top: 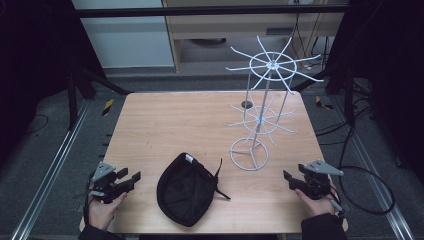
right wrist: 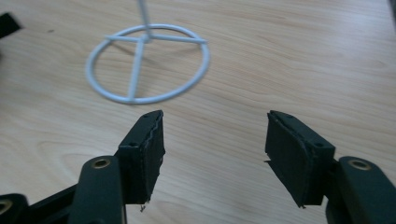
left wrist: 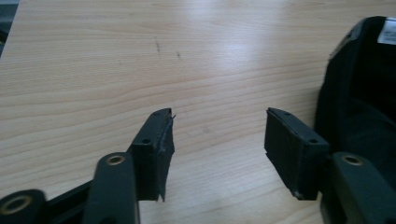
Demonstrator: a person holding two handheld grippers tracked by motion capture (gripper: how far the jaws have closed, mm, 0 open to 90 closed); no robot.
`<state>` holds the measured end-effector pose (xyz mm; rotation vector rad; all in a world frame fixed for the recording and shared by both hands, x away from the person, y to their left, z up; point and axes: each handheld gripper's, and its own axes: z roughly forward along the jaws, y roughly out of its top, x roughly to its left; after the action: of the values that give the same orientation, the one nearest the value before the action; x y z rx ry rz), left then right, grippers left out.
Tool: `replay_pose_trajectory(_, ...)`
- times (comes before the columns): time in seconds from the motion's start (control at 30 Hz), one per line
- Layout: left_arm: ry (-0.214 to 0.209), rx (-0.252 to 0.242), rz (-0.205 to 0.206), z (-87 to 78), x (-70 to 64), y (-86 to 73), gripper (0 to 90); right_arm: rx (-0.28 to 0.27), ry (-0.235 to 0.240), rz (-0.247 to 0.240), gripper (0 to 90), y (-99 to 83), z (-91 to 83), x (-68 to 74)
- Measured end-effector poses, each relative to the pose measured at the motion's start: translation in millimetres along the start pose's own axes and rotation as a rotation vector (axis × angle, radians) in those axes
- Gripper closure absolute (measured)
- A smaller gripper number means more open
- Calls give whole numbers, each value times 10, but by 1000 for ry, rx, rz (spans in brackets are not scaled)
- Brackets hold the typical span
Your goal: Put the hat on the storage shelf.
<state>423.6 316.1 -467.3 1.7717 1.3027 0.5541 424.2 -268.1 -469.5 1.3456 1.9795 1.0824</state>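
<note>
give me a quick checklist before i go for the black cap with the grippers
1. Left gripper open with nothing between the jaws: ok.
2. Right gripper open and holding nothing: ok.
3. Black cap lies free on the table, between the two grippers: ok.
4. White wire rack stands upright, apart from the cap: ok.
5. Cap's strap trails toward the rack's base ring; whether it would snag: cannot tell.
</note>
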Motion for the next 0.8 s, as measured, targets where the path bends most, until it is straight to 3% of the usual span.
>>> replay_pose_trajectory(0.1,-19,5,-4,-12,-69,0,507,-7,24,-23,398,29,-4,91)
replay_pose_trajectory(0.13,-26,11,4,-18,-123,0,521,-12,65,-35,419,74,-20,209)
replay_pose_trajectory(0.33,-47,17,22,-69,-262,-3,573,-39,167,-71,471,188,-46,474)
replay_pose_trajectory(0.37,-47,17,22,-69,-262,-3,577,-39,167,-71,471,188,-46,474)
replay_pose_trajectory(0.4,-37,22,33,-83,-298,-3,594,-43,199,-85,481,245,-32,576)
replay_pose_trajectory(0.47,-38,23,33,-86,-307,-4,612,-43,215,-89,492,268,-16,619)
replay_pose_trajectory(0.5,-47,28,30,-94,-335,-2,624,-41,249,-95,508,307,25,710)
replay_pose_trajectory(0.53,-47,28,30,-94,-335,-2,630,-41,249,-95,508,307,25,710)
replay_pose_trajectory(0.57,-48,29,34,-99,-350,0,635,-37,276,-111,513,345,73,793)
replay_pose_trajectory(0.8,-61,40,49,-124,-451,0,644,-48,335,-156,538,561,188,1105)
